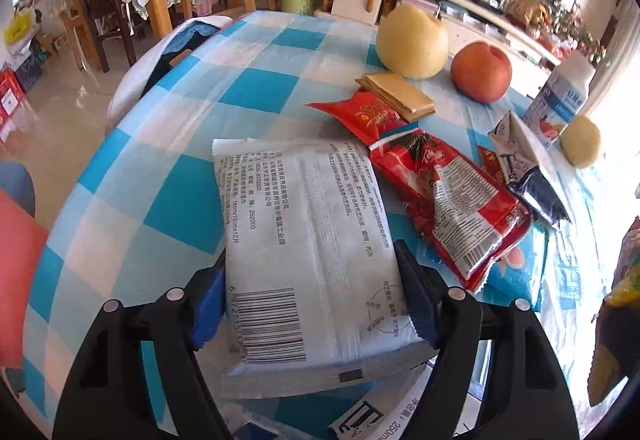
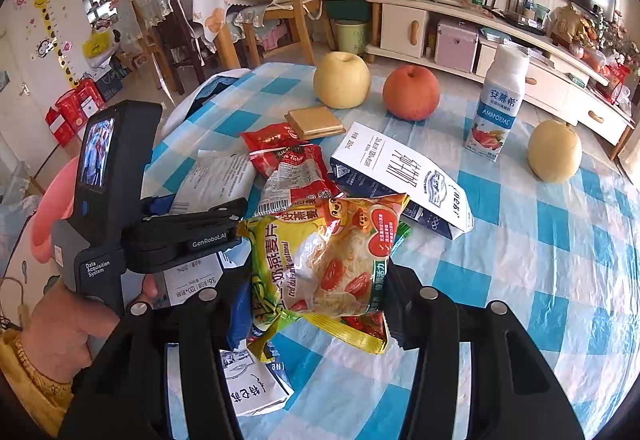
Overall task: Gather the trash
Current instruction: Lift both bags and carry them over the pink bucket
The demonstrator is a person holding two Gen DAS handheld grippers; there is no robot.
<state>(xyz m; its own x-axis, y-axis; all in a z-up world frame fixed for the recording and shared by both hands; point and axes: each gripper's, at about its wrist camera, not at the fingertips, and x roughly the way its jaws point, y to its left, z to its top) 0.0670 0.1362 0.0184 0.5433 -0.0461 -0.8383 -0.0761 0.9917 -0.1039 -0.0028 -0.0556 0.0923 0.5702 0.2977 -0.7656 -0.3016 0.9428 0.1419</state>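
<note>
Trash mostly uncollected on the checked worktop (image 2: 520, 240). Left tool (image 1: 312, 304) astride the white wipes pack (image 1: 304, 240), pads just clear; right tool (image 2: 312, 300) clamped on the oatmeal bag (image 2: 320, 260). Beyond that bag, red wrappers (image 2: 296, 167) and milk carton (image 2: 400, 175) waiting.

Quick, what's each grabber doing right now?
Left gripper: jaws around the white wipes packet; grip cannot be told.
Right gripper: closed on the yellow oatmeal packet.
</note>
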